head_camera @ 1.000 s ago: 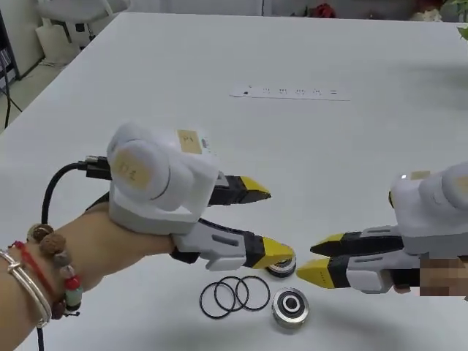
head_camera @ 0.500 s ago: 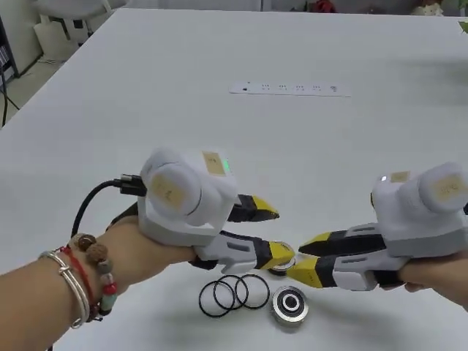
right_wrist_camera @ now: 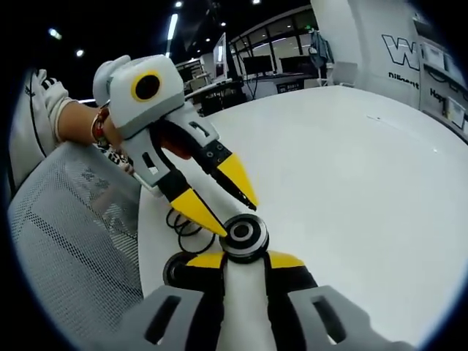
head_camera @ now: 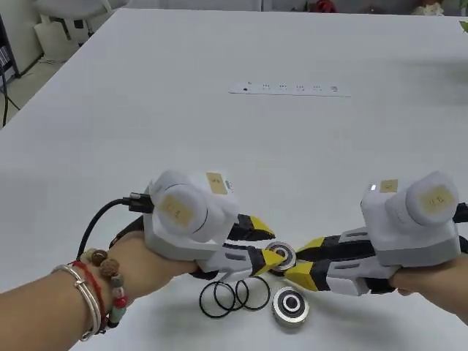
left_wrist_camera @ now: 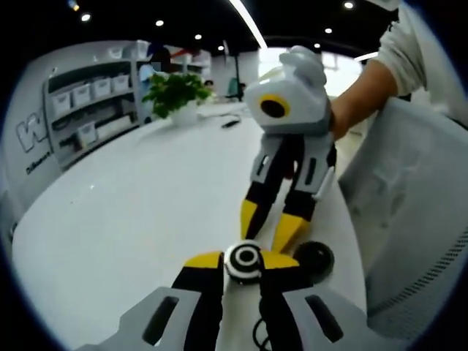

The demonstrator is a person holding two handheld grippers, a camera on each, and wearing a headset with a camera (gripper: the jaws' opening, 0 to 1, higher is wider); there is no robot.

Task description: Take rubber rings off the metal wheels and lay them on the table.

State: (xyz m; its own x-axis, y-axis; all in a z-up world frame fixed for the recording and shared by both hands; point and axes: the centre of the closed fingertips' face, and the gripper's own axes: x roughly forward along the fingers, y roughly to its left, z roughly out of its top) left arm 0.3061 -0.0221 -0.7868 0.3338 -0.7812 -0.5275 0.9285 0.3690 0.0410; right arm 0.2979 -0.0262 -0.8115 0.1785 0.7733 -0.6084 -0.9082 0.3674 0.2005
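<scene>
Metal wheel (head_camera: 280,256) was seen just over the table (head_camera: 219,131), between the meeting tips of left gripper (head_camera: 270,240) and right gripper (head_camera: 303,259), near loose rubber rings (head_camera: 234,294). Both jaw pairs were narrowly parted; whether either clamped it could not be told.

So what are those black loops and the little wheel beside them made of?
The loops look like rubber: thin, matte black, no shine. The wheel looks like polished metal, probably steel: silvery with bright glints, around a dark centre.
</scene>
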